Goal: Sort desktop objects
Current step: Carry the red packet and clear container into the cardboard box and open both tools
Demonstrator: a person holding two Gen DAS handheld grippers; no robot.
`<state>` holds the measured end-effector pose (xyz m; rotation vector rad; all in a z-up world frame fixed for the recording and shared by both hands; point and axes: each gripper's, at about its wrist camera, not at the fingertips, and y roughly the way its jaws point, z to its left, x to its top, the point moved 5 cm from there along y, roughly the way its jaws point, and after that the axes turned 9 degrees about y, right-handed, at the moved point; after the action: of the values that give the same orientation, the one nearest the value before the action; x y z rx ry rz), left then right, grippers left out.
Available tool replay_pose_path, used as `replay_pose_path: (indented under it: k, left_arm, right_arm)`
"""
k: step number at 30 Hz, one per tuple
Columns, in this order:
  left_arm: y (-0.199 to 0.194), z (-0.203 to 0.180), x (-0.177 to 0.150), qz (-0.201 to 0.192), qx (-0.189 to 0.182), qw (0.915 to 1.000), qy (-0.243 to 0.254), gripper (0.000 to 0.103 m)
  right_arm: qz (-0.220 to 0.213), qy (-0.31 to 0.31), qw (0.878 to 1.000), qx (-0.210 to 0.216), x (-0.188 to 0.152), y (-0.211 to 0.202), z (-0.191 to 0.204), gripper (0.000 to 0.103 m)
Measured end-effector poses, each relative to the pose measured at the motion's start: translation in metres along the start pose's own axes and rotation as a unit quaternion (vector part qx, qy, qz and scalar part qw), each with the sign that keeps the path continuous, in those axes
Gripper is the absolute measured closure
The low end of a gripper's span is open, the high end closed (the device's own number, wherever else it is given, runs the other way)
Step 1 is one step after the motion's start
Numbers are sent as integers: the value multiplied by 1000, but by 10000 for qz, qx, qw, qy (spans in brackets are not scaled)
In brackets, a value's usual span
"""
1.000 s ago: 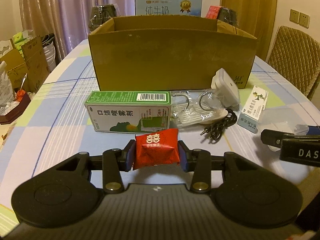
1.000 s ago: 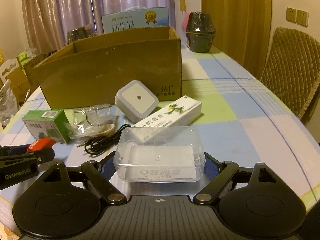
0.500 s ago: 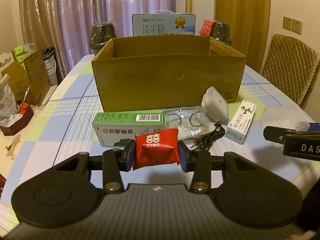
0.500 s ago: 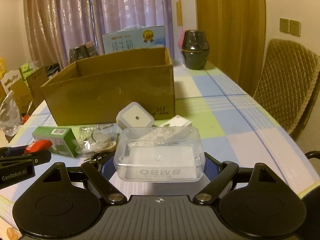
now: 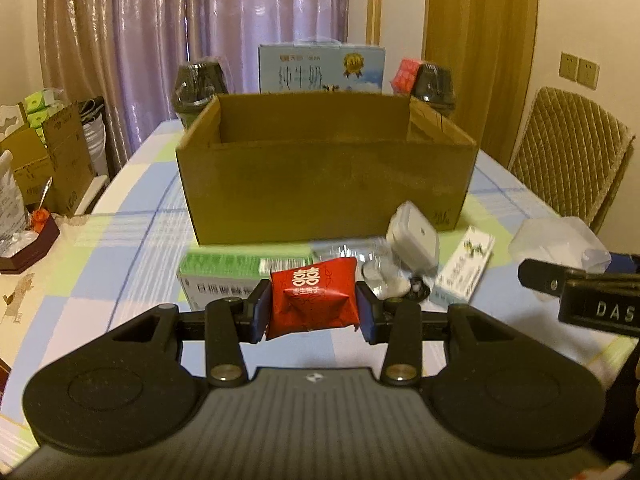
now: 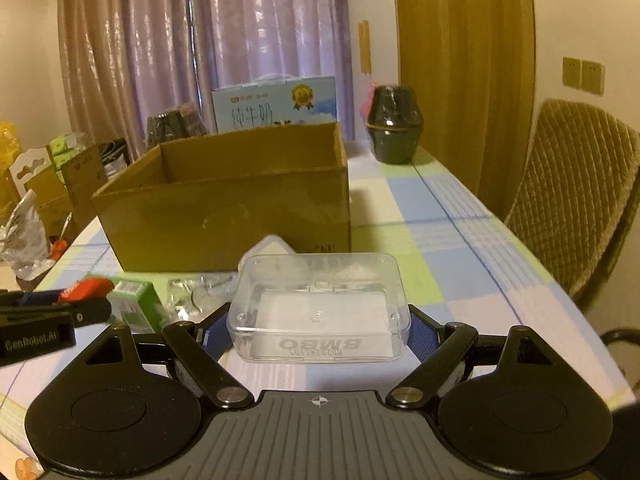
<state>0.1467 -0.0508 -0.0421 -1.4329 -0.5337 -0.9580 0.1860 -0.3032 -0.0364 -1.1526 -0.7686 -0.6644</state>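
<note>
My left gripper [image 5: 313, 306] is shut on a red candy packet [image 5: 313, 296], held above the table in front of the open cardboard box [image 5: 326, 188]. My right gripper [image 6: 318, 330] is shut on a clear plastic case [image 6: 319, 306], also raised, facing the same box [image 6: 228, 216]. On the table before the box lie a green spray carton [image 5: 224, 270], a white night-light plug [image 5: 414, 236], a white ointment box [image 5: 464, 272], clear bagged hooks [image 6: 200, 294] and a black cable, mostly hidden behind the packet.
Behind the box stand a blue milk carton [image 5: 322, 68] and two dark wrapped pots [image 5: 198, 86] [image 6: 394, 128]. A woven chair [image 6: 576, 200] stands at the table's right edge. Cardboard boxes and bags [image 5: 48, 152] sit off the left side.
Both grippers have lifted higher with their loads, so the table items sit lower in view and the inside of the box now shows. Both grips are unchanged.
</note>
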Motion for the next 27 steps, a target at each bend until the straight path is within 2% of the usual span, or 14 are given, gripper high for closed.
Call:
replay_pose_path:
  k: [9, 18, 27]
  left_arm:
    - [9, 27, 58, -336, 76, 9992, 192, 65]
    - [46, 45, 122, -535, 72, 9979, 366, 65]
    - [90, 58, 147, -512, 71, 9986, 59, 65]
  right_arm:
    - [-404, -243, 9987, 170, 60, 12, 11, 19]
    - [-644, -433, 9962, 395, 119, 45, 32, 19]
    - [-686, -388, 9959, 437, 144, 91, 40, 19]
